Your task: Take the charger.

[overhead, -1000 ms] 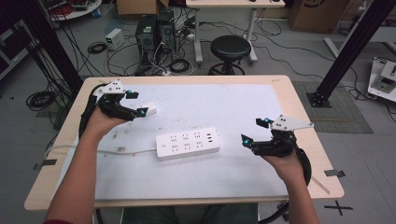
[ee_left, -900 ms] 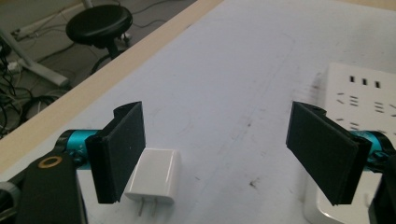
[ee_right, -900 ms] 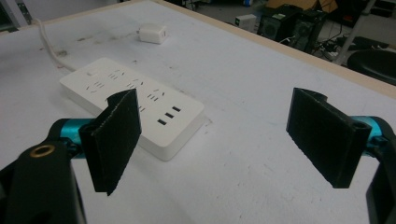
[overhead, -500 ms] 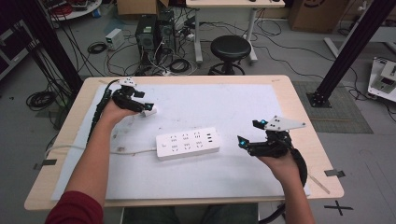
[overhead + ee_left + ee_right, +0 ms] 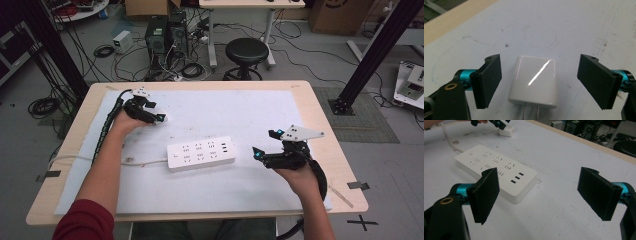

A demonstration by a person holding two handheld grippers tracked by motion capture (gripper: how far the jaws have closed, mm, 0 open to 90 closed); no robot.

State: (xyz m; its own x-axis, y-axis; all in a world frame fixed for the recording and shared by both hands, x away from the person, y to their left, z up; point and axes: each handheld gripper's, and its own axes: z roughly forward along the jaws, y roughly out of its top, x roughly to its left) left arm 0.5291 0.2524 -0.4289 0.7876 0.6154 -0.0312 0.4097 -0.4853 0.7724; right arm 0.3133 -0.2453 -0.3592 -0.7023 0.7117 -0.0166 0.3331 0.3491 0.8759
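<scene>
White charger plug (image 5: 533,81) lies on the surface between the left gripper's (image 5: 539,82) spread jaws, prongs toward six o'clock; power strip (image 5: 201,153) mid-surface, right gripper (image 5: 265,145) spread, farther off.

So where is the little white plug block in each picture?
High view: the white charger lies upper left, at the left gripper tips.
Left gripper view: centre bottom, between the open jaws, prongs toward the camera.
Right gripper view: top left.
Shared landmark: the power strip.
</scene>
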